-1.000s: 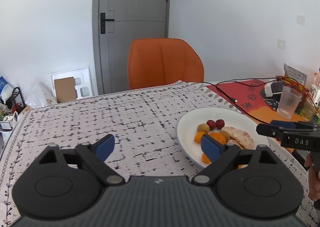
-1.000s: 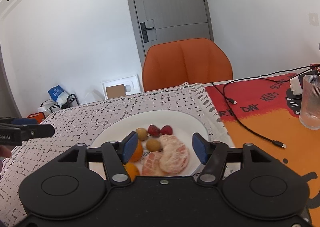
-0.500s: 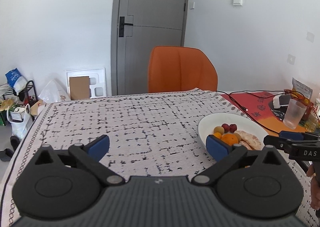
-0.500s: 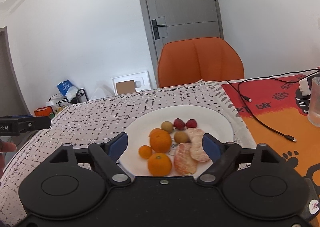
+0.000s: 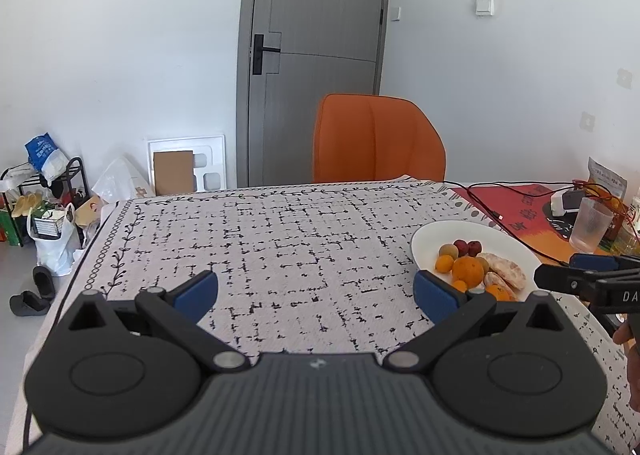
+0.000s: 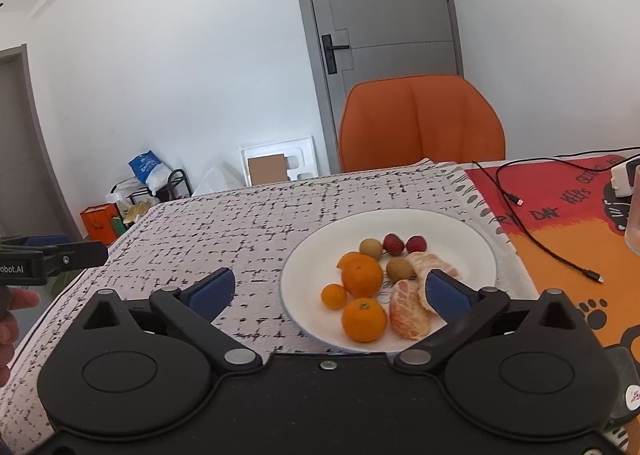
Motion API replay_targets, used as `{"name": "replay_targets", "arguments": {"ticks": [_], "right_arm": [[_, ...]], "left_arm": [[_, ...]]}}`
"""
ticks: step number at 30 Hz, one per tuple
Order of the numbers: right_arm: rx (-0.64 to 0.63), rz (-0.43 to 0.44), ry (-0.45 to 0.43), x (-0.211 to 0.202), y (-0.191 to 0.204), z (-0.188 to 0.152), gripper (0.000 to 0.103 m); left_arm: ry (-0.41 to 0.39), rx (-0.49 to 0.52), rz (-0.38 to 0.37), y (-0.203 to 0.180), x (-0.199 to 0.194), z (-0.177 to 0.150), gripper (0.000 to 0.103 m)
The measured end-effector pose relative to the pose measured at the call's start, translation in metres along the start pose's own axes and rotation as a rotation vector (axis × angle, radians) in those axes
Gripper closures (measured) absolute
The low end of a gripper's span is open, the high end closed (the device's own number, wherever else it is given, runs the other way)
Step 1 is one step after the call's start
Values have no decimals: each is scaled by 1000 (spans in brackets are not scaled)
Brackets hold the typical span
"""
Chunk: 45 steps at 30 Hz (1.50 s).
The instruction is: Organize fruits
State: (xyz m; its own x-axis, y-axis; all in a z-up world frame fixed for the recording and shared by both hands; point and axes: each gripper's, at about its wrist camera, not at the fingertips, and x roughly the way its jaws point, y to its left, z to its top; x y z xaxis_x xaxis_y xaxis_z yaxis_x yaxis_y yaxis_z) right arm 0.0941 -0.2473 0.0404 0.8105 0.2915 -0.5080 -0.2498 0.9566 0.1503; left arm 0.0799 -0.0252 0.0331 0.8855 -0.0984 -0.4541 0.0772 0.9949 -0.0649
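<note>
A white plate (image 6: 460,231) on the patterned tablecloth holds two oranges (image 6: 362,275), a small one (image 6: 334,295), peeled citrus pieces (image 6: 408,309), two red fruits (image 6: 394,243) and two brown ones (image 6: 371,249). My right gripper (image 6: 329,291) hangs in front of the plate's near edge. Its jaws are opening wide and nothing is between them. My left gripper (image 5: 316,291) is open and empty over bare tablecloth, with the plate (image 5: 504,243) to its right. A finger (image 5: 560,281) of the right gripper pokes in beside the plate.
An orange chair (image 6: 420,119) stands behind the table's far edge. Right of the plate lie a black cable (image 6: 536,243) on a red and orange mat (image 6: 560,215), and a clear glass (image 5: 590,225). Bags and a rack (image 5: 48,207) crowd the floor at left.
Both grippers have drawn back from the plate and risen a little. The right jaws have spread from around the fruit to wide apart. The left jaws have widened slightly.
</note>
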Motion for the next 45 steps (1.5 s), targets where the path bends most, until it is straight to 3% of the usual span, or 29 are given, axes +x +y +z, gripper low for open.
{"name": "replay_targets", "arguments": {"ticks": [20, 45], "right_arm": [[-47, 24, -9, -19, 45, -6, 0], [-56, 49, 20, -33, 58, -32, 0]], "left_arm": [[8, -42, 68, 28, -34, -16, 0], [57, -65, 102, 43, -58, -51, 0]]}}
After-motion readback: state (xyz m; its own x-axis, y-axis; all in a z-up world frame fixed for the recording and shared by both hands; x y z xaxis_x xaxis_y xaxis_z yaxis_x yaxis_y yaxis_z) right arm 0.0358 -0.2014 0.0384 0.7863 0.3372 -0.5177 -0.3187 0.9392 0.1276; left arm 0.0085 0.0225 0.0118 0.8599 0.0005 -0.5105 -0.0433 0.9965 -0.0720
